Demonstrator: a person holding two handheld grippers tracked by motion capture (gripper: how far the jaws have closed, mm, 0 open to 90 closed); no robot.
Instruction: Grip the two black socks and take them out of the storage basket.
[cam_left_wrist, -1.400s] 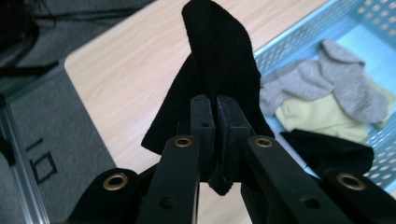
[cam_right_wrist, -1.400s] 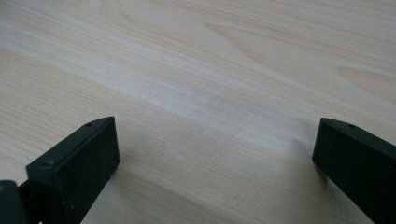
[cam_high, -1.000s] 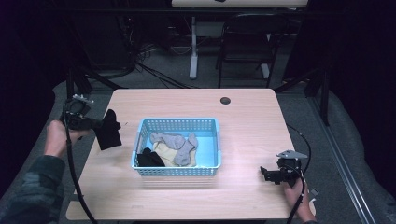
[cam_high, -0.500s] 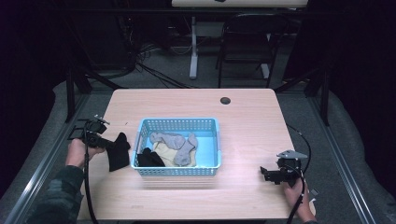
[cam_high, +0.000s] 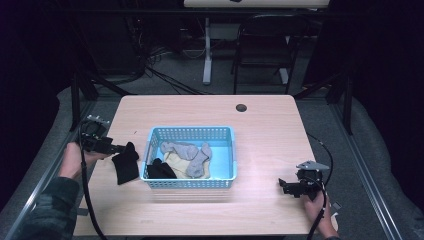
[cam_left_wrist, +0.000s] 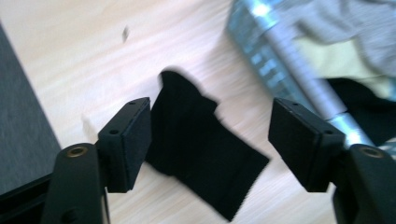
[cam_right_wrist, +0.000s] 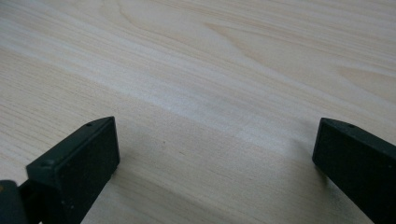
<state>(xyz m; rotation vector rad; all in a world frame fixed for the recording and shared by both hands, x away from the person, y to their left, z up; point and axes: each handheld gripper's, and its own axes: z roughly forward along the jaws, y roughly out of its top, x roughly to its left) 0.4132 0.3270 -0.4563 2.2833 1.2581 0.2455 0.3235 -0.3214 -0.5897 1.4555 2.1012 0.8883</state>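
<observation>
- One black sock (cam_high: 125, 167) flat on the tabletop (cam_high: 260, 125), just left of the blue basket (cam_high: 192, 134), clear of both pads.
- Left gripper (cam_high: 120, 148) low over the sock's upper end; jaws just been opening, now wide, nothing pressed between them.
- Could snag the cloth on a pad when lifting away, dragging it toward the basket wall.
- Right gripper (cam_high: 281, 186) resting near the right front edge, jaws spread, bare wood between.
- Grey and yellow socks (cam_high: 187, 155) piled inside the basket.

Bright overhead light on the table (cam_high: 260, 125), dark surroundings; motion blur on the basket (cam_left_wrist: 280, 46) in the left gripper view.
</observation>
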